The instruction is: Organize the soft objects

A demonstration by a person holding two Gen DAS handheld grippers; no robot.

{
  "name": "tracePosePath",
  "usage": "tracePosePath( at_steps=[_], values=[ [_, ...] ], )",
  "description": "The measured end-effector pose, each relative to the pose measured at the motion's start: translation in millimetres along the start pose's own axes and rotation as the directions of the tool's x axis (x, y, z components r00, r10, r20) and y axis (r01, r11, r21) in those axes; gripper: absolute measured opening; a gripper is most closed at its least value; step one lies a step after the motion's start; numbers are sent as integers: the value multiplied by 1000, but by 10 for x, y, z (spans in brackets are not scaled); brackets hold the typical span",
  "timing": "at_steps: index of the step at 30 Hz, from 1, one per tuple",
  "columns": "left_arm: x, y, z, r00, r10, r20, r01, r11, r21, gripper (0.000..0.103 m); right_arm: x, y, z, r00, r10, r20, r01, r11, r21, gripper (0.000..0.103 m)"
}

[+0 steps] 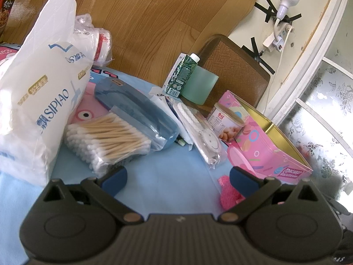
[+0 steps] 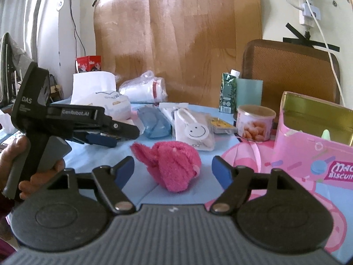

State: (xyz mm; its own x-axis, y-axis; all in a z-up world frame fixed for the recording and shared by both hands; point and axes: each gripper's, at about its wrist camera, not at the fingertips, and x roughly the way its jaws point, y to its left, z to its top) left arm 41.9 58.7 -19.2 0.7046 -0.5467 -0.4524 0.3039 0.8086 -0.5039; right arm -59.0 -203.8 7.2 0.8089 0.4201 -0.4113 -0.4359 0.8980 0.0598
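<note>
A fluffy pink cloth [image 2: 171, 167] lies bunched on the blue sheet, just ahead of my right gripper [image 2: 173, 172], which is open with the cloth between its blue pads. The cloth also shows in the left wrist view [image 1: 228, 193], by the right finger. My left gripper [image 1: 177, 176] is open and empty above the sheet; it also shows in the right wrist view [image 2: 103, 139] at the left. An open pink biscuit tin [image 2: 313, 132] stands at the right, also in the left wrist view [image 1: 264, 145].
A white tissue pack [image 1: 37, 88], a bag of cotton swabs [image 1: 106, 139], a blue case [image 1: 136, 110], a smiley-face pouch [image 2: 194, 130], a small can [image 2: 254, 123], a green carton [image 2: 228, 92] and bagged cups [image 2: 145, 88] lie around. A brown chair back [image 2: 286, 72] stands behind.
</note>
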Motion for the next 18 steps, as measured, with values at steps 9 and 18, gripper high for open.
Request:
tracePosePath(
  at_steps=[9,18],
  values=[
    [-3,11,4,1000,-8,1,8,1000,-9,103,32,-63,-93,1000,-6,-25,7,1000,12,82],
    [-6,12,7,1000,-10,-1,10,1000,-11,103,112,-68,-166,999,1,-53,-1,1000,8,82]
  ],
)
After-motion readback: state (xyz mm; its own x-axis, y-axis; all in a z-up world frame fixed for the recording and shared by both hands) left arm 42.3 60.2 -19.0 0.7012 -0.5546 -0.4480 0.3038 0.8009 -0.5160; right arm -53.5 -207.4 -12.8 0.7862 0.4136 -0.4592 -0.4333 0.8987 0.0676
